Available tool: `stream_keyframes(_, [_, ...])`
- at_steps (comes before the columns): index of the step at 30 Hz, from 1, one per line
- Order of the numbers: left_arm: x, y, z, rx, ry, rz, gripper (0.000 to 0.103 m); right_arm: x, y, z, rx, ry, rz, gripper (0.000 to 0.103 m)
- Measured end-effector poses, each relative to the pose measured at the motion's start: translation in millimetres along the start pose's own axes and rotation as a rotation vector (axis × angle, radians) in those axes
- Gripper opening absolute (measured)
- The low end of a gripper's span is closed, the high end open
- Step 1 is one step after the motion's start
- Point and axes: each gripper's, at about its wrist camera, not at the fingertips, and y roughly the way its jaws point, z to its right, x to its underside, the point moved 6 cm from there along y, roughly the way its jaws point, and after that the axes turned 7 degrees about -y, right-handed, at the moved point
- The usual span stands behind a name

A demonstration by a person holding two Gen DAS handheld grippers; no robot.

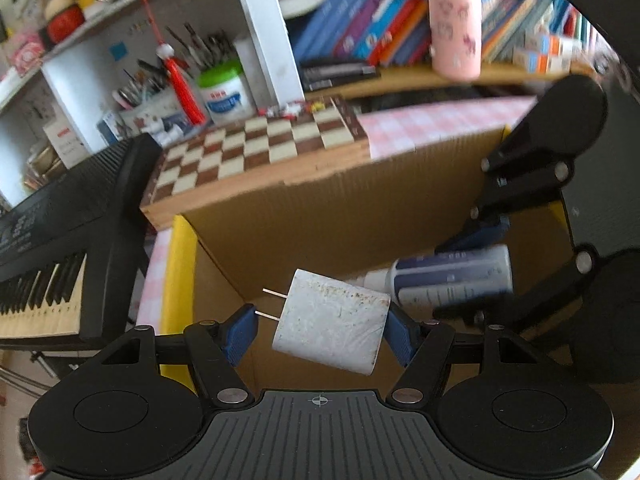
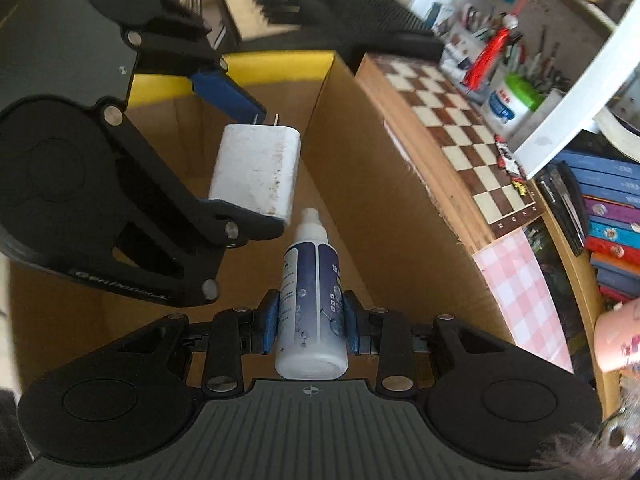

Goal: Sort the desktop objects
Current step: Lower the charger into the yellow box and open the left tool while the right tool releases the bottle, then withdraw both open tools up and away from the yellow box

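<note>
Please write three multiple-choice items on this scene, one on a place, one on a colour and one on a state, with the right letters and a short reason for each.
1. Where is the white charger?
A. on the chessboard
B. over the cardboard box
C. on the keyboard

2. What colour is the lid of the jar beside the chessboard?
A. green
B. red
C. black

3. What is the right gripper doing?
A. hanging open
B. shut on nothing
C. clamping the spray bottle

Answers: B, the left gripper holds it above the cardboard box; A, the jar has a green lid; C, both pads press the bottle's sides.
</note>
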Motion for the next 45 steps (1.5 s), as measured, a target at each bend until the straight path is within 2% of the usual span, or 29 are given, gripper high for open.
stream_keyframes(6, [4, 4, 2, -0.001, 0.015, -0.051, 0.069, 12, 20, 10, -0.017, -0.006, -0.059, 0.03])
stream_keyframes(11, [3, 3, 4, -0.002, 0.017, -0.051, 0.07, 15, 19, 15, -0.029, 0.041, -0.046, 0.03])
stream_keyframes(14, [2, 2, 3, -0.014, 0.01, -0.04, 0.082, 14, 17, 16, -0.02, 0.051, -0.033, 0.03])
stream_keyframes(17, [2, -4, 0, -0.022, -0.021, -0.009, 0.085, 12, 10, 20, 0.012, 0.072, 0.006, 0.038])
stream_keyframes(21, [-2, -19, -4, -0.017, -0.064, 0.059, 0.086, 10, -3, 28, 0.039, 0.106, 0.055, 0.04])
stream_keyframes(25, [-4, -42, -2, -0.023, -0.077, 0.139, 0.091, 12, -25, 38, 0.059, 0.201, 0.127, 0.043])
stream_keyframes(30, [1, -67, 4, -0.037, -0.097, 0.213, 0.091, 20, -62, 43, 0.112, 0.336, 0.224, 0.043])
stream_keyframes(39, [12, -124, 15, -0.071, -0.108, 0.369, 0.096, 38, -123, 26, 0.246, 0.44, 0.351, 0.049])
stream_keyframes(45, [24, -156, 16, -0.086, -0.137, 0.446, 0.1, 54, -154, 9, 0.338, 0.53, 0.406, 0.05])
